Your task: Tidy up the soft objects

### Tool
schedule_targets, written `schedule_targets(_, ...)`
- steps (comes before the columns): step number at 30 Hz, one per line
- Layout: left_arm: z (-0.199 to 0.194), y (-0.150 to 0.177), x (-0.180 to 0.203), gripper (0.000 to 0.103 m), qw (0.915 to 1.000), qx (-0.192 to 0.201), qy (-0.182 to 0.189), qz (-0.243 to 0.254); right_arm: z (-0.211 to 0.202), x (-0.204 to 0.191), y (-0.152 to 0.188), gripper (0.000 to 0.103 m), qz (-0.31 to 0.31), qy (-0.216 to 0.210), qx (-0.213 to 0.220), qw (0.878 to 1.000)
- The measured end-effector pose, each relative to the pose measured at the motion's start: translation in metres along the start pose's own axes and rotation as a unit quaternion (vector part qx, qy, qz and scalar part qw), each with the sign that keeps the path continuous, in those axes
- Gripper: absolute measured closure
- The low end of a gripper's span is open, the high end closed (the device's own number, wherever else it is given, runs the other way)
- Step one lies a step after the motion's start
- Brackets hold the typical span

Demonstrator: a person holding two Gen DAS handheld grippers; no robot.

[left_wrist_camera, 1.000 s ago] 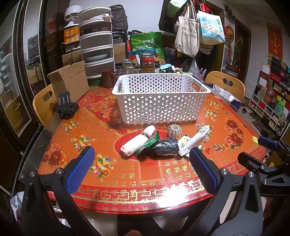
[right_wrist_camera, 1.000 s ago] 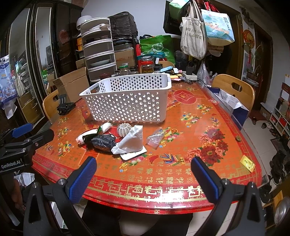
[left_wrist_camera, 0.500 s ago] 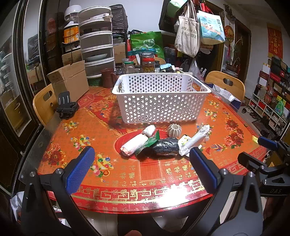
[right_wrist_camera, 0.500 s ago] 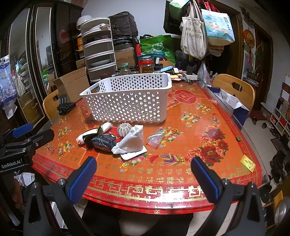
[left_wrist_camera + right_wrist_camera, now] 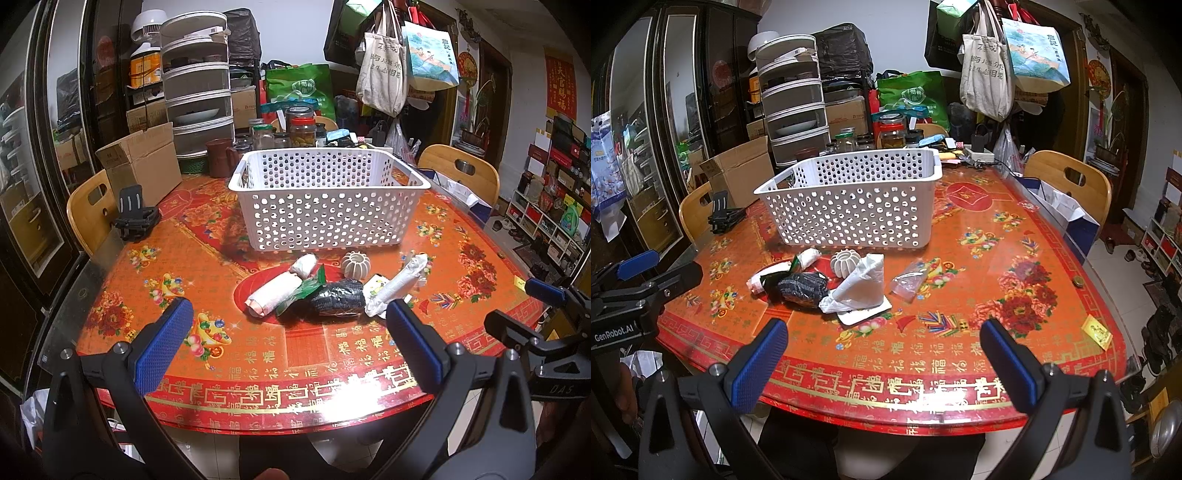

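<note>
The soft things lie in a loose cluster on the red, flower-patterned tablecloth (image 5: 207, 266), just in front of the white perforated plastic basket (image 5: 325, 206): a long white rolled cloth (image 5: 275, 293), a smaller white roll (image 5: 304, 264) behind it, a dark, shiny black bundle (image 5: 338, 302) with a green wrapper (image 5: 301, 290) poking out between it and the long roll, a crumpled white plastic bag (image 5: 860, 284) resting on a flat white card (image 5: 866, 315), a ribbed pale pumpkin-shaped ball (image 5: 846, 262) and a small clear plastic pouch (image 5: 908, 282) off to the right side. The basket looks empty from both views (its floor is only partly visible through the holes).

Nothing has been picked up, so this reads as the very start: choosing a first item. The left gripper (image 5: 288, 347) hangs over the near table edge with its blue-padded fingers spread wide and nothing between them; the right gripper (image 5: 882, 354) is posed the same way, wide and empty.

The next move probably calls for one gripper to go forward and down onto a single item, likely the long roll or the white bag, closing gently across its narrow width, since these things will squash and may drag a touching neighbour along.
</note>
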State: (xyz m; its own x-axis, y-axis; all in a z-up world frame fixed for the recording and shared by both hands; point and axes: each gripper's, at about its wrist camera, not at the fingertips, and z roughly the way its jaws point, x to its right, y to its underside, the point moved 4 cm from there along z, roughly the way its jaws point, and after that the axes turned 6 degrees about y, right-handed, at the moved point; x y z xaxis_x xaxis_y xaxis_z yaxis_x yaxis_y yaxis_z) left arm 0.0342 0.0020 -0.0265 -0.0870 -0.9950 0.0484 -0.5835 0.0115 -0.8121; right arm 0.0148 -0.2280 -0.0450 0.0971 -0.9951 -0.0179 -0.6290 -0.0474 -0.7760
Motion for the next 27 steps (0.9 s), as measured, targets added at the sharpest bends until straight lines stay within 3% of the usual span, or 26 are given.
schedule_targets(18,0.019,0.005,-0.004,0.000,0.9999,-0.006,-0.010,0.007,0.013,-0.003,0.006,0.000,0.015,-0.020,0.003,1.000)
schedule_targets(21,0.028,0.005,-0.008,0.000,1.0000,-0.003,0.001,0.005,0.021,0.001,0.006,0.000,0.019,-0.029,0.013,0.999)
schedule_targets(25,0.047,0.002,-0.016,0.000,0.9979,-0.012,0.061,-0.020,0.033,0.001,0.008,0.000,0.004,-0.026,0.015,1.000)
schedule_targets(27,0.061,0.002,-0.020,0.000,0.9980,-0.027,0.052,-0.023,0.041,0.002,0.009,0.000,0.002,-0.028,0.009,1.000)
